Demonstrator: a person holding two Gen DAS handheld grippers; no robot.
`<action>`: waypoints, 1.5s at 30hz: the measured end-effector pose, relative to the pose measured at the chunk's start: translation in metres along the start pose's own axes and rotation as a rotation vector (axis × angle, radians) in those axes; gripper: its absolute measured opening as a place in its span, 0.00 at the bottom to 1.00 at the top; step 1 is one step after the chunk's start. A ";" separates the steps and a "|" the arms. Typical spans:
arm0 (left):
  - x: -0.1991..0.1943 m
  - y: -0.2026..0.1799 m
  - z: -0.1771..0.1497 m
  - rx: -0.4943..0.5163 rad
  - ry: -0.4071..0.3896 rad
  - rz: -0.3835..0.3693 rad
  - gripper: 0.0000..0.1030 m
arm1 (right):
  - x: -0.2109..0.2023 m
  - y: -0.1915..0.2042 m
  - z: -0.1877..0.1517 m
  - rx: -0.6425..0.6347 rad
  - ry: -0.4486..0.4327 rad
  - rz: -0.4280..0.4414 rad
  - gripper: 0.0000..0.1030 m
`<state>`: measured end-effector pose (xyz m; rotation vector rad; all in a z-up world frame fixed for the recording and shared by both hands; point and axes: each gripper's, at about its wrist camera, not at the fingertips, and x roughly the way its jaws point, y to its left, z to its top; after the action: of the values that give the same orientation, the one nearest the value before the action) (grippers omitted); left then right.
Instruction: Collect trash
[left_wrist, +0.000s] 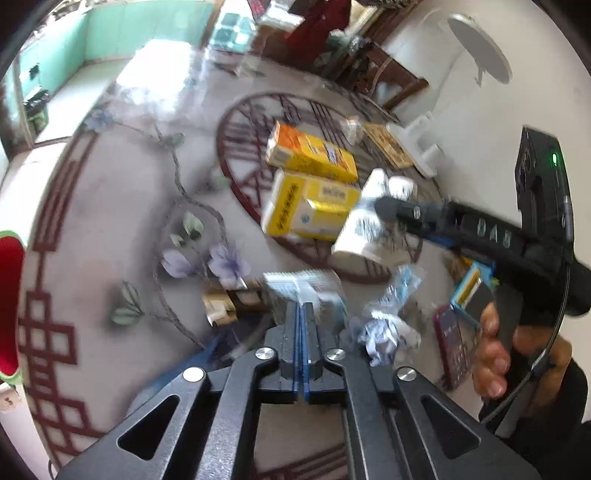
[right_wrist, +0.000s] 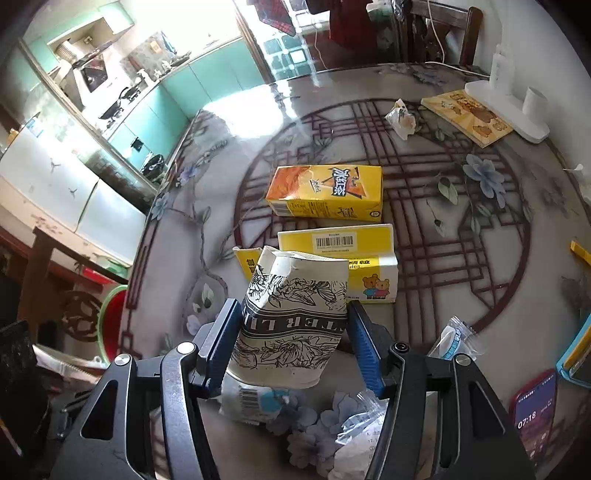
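**Jaws: right pinching crushed cup, left pressed together**

Right jaws are clamped on the sides of a crumpled paper cup (right_wrist: 291, 325), floral print, lifted clear of the counter (right_wrist: 424, 184). Left gripper (left_wrist: 303, 314) has jaws pressed together; a blurred wrapper (left_wrist: 299, 282) sits right at the tips, can't tell if a corner is caught between them.

Remaining trash on the counter: orange drink carton (right_wrist: 325, 192) at 12 o'clock of the cup, yellow box (right_wrist: 340, 254) just behind it, clear wrapper (right_wrist: 452, 338) at 3 o'clock, crumpled receipt (right_wrist: 354, 435) at 5 o'clock, small wrapper (right_wrist: 400, 118) at 1 o'clock near the far edge.

Risks, as judgement:
- Cup wall is already dented, so more squeeze could fold it and let it slip out; it also tilts in the grip, so a fast swing may twist it free.
- Phone (right_wrist: 533, 413) lies at 4 o'clock, close to the receipt; a sloppy grab there could drag or knock it.
- Left view is motion-blurred, suggesting fast travel near the other tool; the 2 grippers could clash.

View differences: the left wrist shows the right gripper (left_wrist: 384, 208) from outside, with the hand (left_wrist: 495, 350) on its handle. The right wrist shows cup print and carton labels sharply, plus a red bin (right_wrist: 114, 325) at 9 o'clock beyond the counter edge, likely the drop spot.
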<state>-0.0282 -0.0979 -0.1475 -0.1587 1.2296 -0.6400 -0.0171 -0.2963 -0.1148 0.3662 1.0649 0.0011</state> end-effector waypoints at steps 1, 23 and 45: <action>0.009 -0.006 -0.001 0.006 0.014 -0.006 0.16 | -0.001 -0.003 0.000 0.009 -0.004 -0.009 0.55; 0.017 -0.009 0.004 0.021 -0.026 0.056 0.14 | -0.031 -0.001 -0.001 -0.003 -0.035 -0.012 0.55; -0.136 0.038 0.018 -0.055 -0.370 0.309 0.14 | -0.042 0.112 0.013 -0.239 -0.128 0.078 0.55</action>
<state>-0.0233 0.0022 -0.0461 -0.1231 0.8891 -0.2909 -0.0074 -0.2023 -0.0405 0.1887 0.9114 0.1708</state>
